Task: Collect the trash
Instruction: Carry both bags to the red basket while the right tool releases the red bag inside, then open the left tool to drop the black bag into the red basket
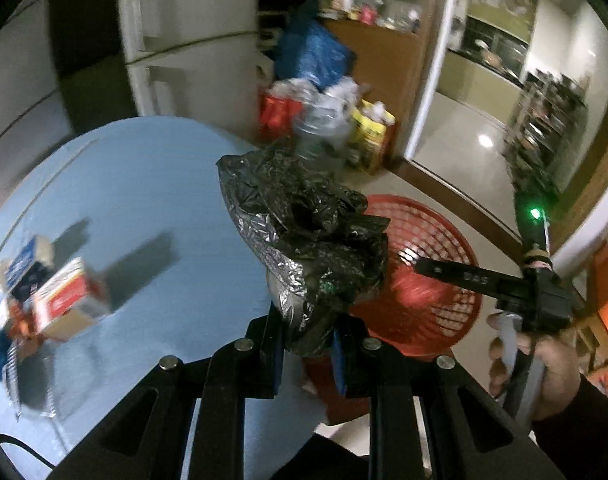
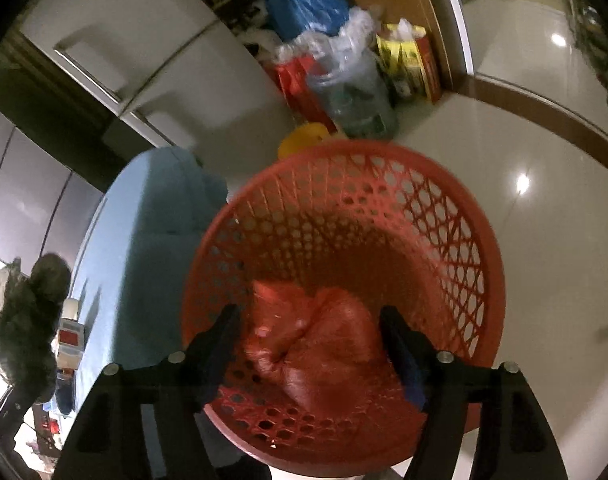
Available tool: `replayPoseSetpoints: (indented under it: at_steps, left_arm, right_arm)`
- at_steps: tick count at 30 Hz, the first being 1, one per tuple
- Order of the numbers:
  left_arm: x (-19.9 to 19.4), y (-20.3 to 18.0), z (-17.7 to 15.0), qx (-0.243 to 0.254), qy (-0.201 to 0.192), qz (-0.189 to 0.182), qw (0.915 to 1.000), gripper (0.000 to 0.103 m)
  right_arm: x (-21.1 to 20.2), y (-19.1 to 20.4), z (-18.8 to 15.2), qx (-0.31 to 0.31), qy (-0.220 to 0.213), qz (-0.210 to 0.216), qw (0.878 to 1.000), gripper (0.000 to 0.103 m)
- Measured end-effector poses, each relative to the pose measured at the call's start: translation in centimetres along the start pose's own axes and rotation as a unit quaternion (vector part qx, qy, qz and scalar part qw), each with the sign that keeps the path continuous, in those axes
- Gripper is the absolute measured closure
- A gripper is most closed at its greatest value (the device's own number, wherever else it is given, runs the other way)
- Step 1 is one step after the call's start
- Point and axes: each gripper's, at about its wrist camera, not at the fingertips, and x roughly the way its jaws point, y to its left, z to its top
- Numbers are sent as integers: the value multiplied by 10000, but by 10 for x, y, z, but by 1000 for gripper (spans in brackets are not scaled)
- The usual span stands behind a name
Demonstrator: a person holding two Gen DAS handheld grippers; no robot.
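left gripper [image 1: 307, 354]: clamped tight on a crumpled black bag [image 1: 315, 236] with silvery foil in it, wad sticking up past the fingertips, prob so it carries clear of the blue table [image 1: 144, 208]

right gripper [image 2: 309, 344]: jaws spread wide, holding nothing

red basket [image 2: 455, 240]: right under the right fingers, red bag [image 2: 319, 344] lying between them inside

boxes [image 1: 60, 300]: well left of the left fingers, not collected yet

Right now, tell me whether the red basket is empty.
Not empty. The right wrist view shows the red basket already holding a crumpled red plastic bag at its bottom.
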Motion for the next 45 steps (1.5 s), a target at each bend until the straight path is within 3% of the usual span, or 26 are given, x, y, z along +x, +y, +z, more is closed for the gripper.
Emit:
replayPoseSetpoints:
  at_steps: [6, 12, 13, 14, 16, 17, 24, 29, 33, 37, 45]
  left_arm:
    - [31, -33, 8, 337, 308, -243, 9987, 82]
    - [53, -56, 16, 572, 472, -416, 9964, 81]
    - [57, -59, 16, 607, 507, -460, 9958, 75]
    - [61, -61, 16, 650, 559, -452, 9953, 55]
    - [63, -64, 16, 698, 544, -335, 9955, 24]
    - [60, -63, 16, 697, 443, -254, 9963, 22]
    - [31, -22, 10, 232, 224, -59, 9995, 22]
    - [0, 34, -10, -427, 5, 225, 9988, 21]
    - [-20, 77, -34, -957, -118, 456, 9943, 21]
    - [-34, 111, -58, -1472, -172, 571, 9873, 21]
    - [-56, 160, -93, -2087, -354, 688, 9749, 21]
  right_arm:
    - [-21, -9, -2, 53, -358, -15, 9993, 17]
    - [-47, -34, 7, 493, -867, -309, 9945, 17]
    - [-49, -38, 9, 537, -874, -335, 9942, 17]
    - [-51, -42, 10, 586, -885, -349, 9937, 17]
    - [-54, -48, 11, 693, -904, -368, 9928, 17]
    - [-55, -52, 12, 774, -902, -358, 9923, 17]
    - [-29, -79, 22, 1280, -582, -287, 9897, 16]
    - [-1, -62, 28, 990, -205, -424, 9940, 16]
    - [21, -28, 23, 432, 104, -701, 9965, 13]
    - [37, 0, 11, 94, 440, -583, 9973, 13]
    - [41, 32, -14, -272, 541, -884, 9942, 13]
